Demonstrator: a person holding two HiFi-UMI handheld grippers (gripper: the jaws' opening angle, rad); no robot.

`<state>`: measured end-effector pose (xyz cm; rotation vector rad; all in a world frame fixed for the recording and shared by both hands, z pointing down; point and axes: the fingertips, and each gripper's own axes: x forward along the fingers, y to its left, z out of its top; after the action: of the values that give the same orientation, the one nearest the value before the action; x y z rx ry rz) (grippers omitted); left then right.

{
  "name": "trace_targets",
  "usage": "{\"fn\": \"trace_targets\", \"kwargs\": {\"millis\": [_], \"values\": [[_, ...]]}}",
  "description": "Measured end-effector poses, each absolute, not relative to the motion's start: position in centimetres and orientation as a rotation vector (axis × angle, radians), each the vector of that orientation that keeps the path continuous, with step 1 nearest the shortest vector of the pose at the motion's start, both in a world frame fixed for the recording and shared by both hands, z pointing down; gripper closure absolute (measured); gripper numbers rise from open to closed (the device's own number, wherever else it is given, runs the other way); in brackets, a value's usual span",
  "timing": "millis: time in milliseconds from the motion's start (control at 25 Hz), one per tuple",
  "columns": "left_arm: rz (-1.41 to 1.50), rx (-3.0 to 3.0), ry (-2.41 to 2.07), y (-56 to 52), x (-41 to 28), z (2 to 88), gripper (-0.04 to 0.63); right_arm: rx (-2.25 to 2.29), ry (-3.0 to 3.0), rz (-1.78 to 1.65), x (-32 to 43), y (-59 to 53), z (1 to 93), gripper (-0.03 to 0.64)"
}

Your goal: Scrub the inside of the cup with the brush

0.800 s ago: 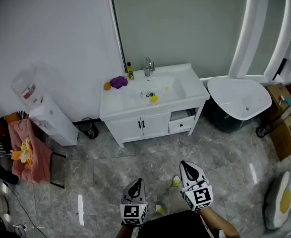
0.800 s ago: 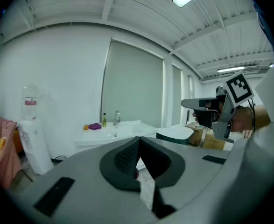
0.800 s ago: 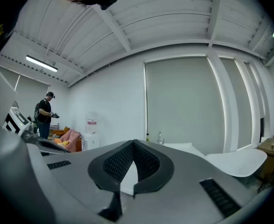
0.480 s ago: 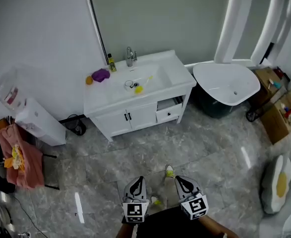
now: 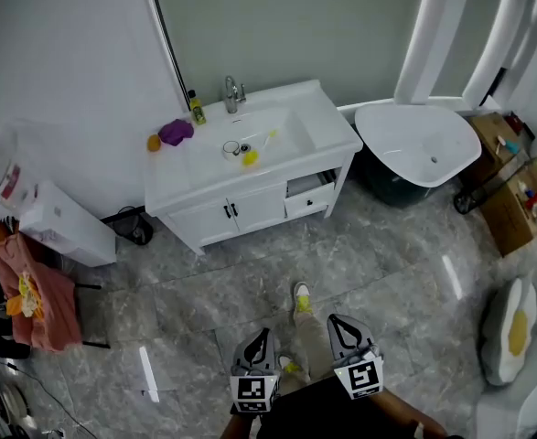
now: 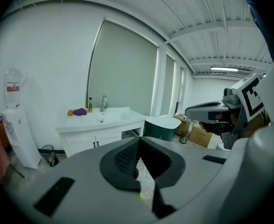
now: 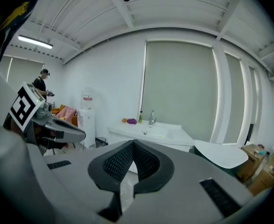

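A clear cup [image 5: 230,149] stands in the basin of the white sink cabinet [image 5: 250,204] across the room. Beside it lies a brush [image 5: 252,155] with a yellow head. Both grippers are low in the head view, far from the sink, over the grey tiled floor. My left gripper [image 5: 259,335] is shut and holds nothing; its jaws [image 6: 137,146] meet in its own view, which shows the cabinet [image 6: 101,125] far off. My right gripper [image 5: 335,321] is shut and empty too, pads together [image 7: 133,148], pointing at the sink [image 7: 148,130].
On the counter are a faucet [image 5: 231,93], a green bottle [image 5: 195,108], a purple cloth [image 5: 175,133] and an orange ball [image 5: 154,142]. A water dispenser [image 5: 53,222] stands left, a white oval basin [image 5: 414,144] and cardboard boxes [image 5: 515,208] right. My shoe [image 5: 302,298] is ahead.
The sink cabinet has slid left in the head view as the head turned. Both grippers sank slightly toward the bottom edge and stayed shut. A foot has stepped forward.
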<state>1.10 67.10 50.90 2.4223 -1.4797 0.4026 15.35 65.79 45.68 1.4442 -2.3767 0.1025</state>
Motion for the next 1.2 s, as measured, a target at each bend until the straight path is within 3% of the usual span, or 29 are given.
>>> {"fn": "trace_targets", "kwargs": {"millis": [320,720,1200], "values": [[0.497,2.300,-1.578,55.2,-1.4,50.8,0.578,1.467,-2.423,0.248,15.5,51.1,48.0,0.592],[0.506,2.417,-1.622,35.3,2.9,45.6,0.578,1.361,-2.640,0.130,16.2,31.2,43.5,0.592],[0.520,2.346,-1.758,25.8,3.4,43.8,0.578,1.352,-2.725,0.264,21.2,19.8,43.7,0.592]]}}
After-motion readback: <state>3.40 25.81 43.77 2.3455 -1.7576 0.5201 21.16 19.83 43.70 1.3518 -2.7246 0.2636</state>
